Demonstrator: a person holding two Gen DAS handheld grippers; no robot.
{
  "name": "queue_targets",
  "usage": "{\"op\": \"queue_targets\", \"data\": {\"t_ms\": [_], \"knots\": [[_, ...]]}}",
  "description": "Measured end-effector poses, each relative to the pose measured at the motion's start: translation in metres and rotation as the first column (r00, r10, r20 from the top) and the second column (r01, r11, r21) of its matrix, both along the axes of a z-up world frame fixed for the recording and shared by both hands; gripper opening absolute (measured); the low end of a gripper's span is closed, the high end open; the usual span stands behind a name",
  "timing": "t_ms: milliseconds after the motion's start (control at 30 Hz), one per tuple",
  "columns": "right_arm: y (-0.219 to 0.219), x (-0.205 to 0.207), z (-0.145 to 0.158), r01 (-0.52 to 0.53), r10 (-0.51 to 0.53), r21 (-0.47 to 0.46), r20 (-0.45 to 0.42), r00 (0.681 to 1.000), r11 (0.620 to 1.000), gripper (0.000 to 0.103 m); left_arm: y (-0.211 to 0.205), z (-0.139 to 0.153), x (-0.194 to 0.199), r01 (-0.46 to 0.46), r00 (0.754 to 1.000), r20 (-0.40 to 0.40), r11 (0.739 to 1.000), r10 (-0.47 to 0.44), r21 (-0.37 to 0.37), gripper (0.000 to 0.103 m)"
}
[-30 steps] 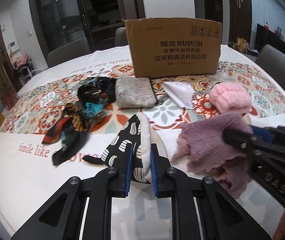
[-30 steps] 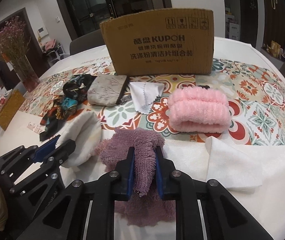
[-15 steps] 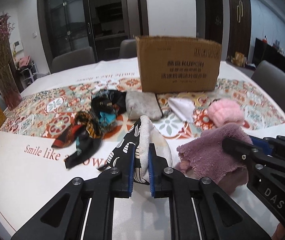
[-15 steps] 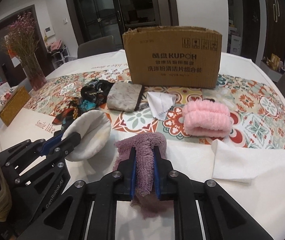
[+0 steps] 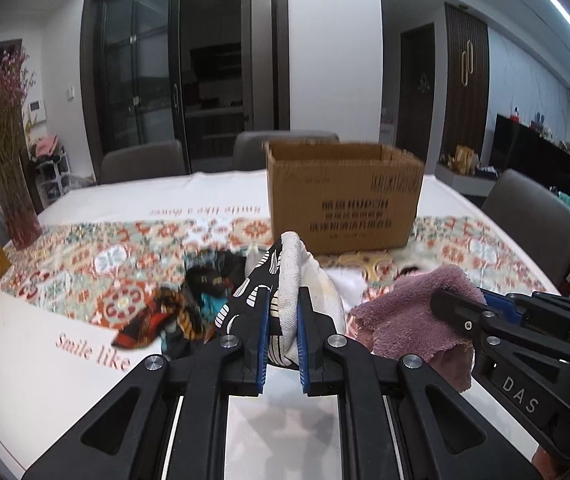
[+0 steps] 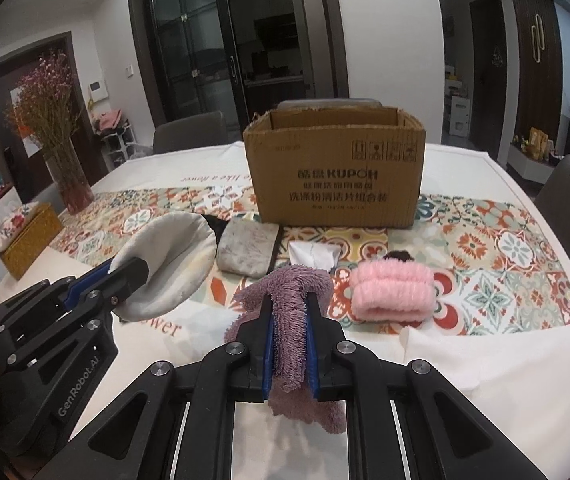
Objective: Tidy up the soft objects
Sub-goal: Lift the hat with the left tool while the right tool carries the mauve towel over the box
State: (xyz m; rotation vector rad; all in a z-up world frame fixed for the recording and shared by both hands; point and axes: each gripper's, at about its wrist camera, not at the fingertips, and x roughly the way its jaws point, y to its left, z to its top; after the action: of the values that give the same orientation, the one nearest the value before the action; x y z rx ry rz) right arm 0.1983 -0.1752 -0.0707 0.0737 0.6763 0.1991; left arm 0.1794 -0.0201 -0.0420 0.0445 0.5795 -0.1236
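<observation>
My left gripper (image 5: 281,300) is shut on a black-and-white patterned oven mitt (image 5: 293,276) with a cream lining, held above the table; it also shows in the right wrist view (image 6: 173,264). My right gripper (image 6: 289,312) is shut on a fuzzy mauve cloth (image 6: 289,304), also lifted; it shows in the left wrist view (image 5: 413,312). An open cardboard box (image 6: 335,172) stands at the far middle of the table. On the runner before it lie a pink fluffy cloth (image 6: 393,294), a grey pouch (image 6: 247,250), a white cloth (image 6: 313,254) and patterned scarves (image 5: 173,312).
A vase of dried flowers (image 6: 65,152) and a yellow tissue box (image 6: 29,236) stand at the table's left. A white towel (image 6: 445,356) lies at the right front. Grey chairs (image 5: 533,216) surround the table.
Both grippers have risen with their cloths off the table and levelled toward the box, whose open top now shows.
</observation>
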Motion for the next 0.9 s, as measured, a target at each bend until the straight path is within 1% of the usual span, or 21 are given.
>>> {"op": "queue_targets", "data": {"t_ms": [133,500,733,900], "knots": [[-0.002,0.002,0.017,0.017,-0.017,0.0,0.055,0.998,1.0,0.014,0.0,0.018,0.003,0.002,0.999,0.051,1.0,-0.002,-0.009,0.013],[-0.018,0.016,0.059,0.079,-0.081,0.022,0.18,0.98,0.997,0.014,-0.007,0.055,0.018,0.021,0.989,0.148,0.999,-0.016,-0.031,0.013],[-0.03,0.029,0.081,0.108,-0.114,0.041,0.238,0.964,0.993,0.014,-0.012,0.076,0.034,0.04,0.983,0.18,0.998,-0.029,-0.056,0.014],[-0.039,0.043,0.094,0.121,-0.133,0.061,0.266,0.955,0.991,0.014,-0.014,0.09,0.051,0.063,0.982,0.186,0.994,-0.045,-0.092,0.013]]}}
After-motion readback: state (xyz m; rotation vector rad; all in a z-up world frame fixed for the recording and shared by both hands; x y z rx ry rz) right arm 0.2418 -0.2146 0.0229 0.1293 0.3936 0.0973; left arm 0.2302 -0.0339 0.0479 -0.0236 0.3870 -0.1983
